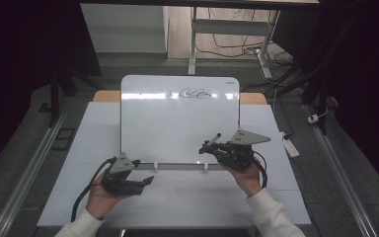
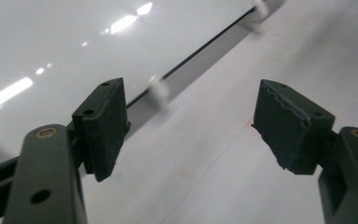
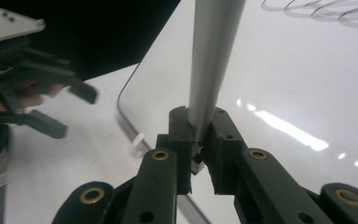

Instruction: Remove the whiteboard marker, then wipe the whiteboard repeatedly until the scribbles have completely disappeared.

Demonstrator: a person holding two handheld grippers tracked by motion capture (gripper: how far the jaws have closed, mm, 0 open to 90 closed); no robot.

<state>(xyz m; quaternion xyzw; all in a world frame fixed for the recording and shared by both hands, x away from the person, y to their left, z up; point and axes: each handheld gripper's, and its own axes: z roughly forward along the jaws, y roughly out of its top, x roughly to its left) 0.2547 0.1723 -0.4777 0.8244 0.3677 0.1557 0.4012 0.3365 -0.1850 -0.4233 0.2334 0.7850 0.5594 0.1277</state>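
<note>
The right claw (image 3: 200, 140) grips a thin grey marker pen (image 3: 212, 60) over the shiny white rounded-corner whiteboard (image 1: 177, 123); beside it, the left claw (image 2: 191, 126) gapes wide, empty.

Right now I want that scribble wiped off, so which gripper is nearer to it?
Right. The right gripper, shut on a marker, hangs over the whiteboard's lower right, below the scribble. The left gripper, open, sits off the board near its lower left corner.

The whiteboard (image 1: 177, 123) is glossy white, with a black looping scribble (image 1: 190, 93) near its upper edge at the frame's centre. The surface (image 1: 187, 197) under it is pale grey-white. Both tools, left (image 1: 145, 181) and right (image 1: 208, 147), are matte black with grey plates. The marker (image 3: 212, 60) is silver-grey. The sleeves (image 1: 271, 217) are white.
</note>
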